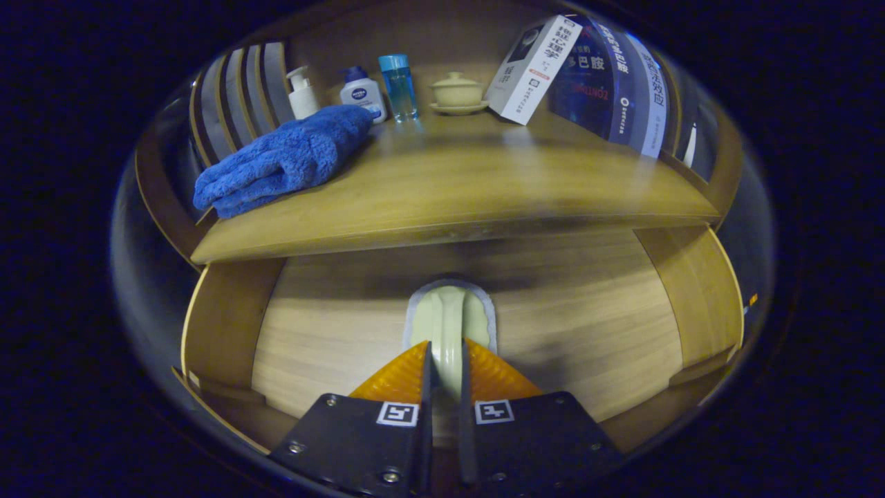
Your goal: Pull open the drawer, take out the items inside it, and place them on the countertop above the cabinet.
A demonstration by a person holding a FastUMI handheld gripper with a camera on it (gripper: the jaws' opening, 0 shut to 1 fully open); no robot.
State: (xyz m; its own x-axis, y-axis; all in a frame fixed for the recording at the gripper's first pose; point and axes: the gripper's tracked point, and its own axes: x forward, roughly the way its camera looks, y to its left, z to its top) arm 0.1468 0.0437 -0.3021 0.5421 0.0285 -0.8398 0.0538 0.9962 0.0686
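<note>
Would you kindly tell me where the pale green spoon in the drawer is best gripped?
By its narrow handle, from the drawer's open front. The spoon lies lengthwise, handle toward the claw and bowl beyond, so the slim stem fits between the fingers, which already press it from both sides.

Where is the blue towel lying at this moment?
In the gripper view, the blue towel lies on the countertop, left and beyond the tool, just before the white pump bottle.
</note>
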